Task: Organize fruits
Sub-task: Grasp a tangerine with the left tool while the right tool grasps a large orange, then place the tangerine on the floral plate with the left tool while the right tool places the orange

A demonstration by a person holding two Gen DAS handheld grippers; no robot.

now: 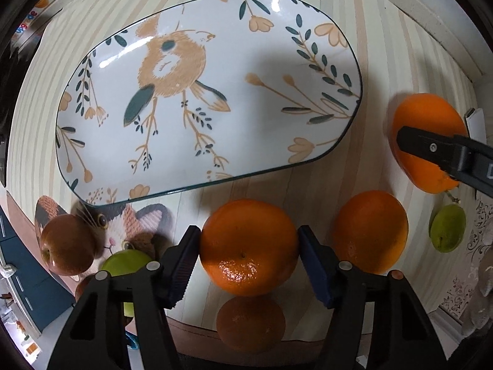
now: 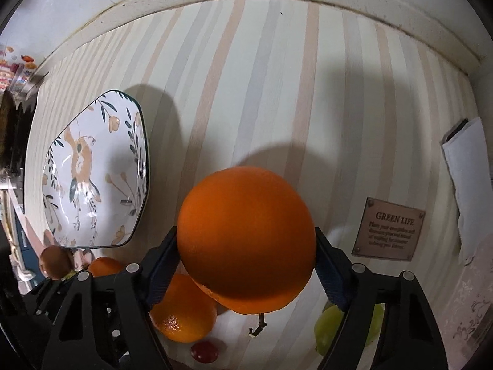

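In the left wrist view, the bird-patterned plate is seen bare on the striped tablecloth, so no fruit has yet been placed and the whole sorting is judged to remain. An orange is clamped between the pads of the left gripper, held low just before the plate's near rim. A second orange, a red-brown apple, a green apple and a green fruit are left lying on the cloth.

In the right wrist view, a large orange is gripped by the right gripper and appears raised clear of the cloth, with the plate well apart to its left. Below it, another orange, a green fruit and a small red fruit are seen.
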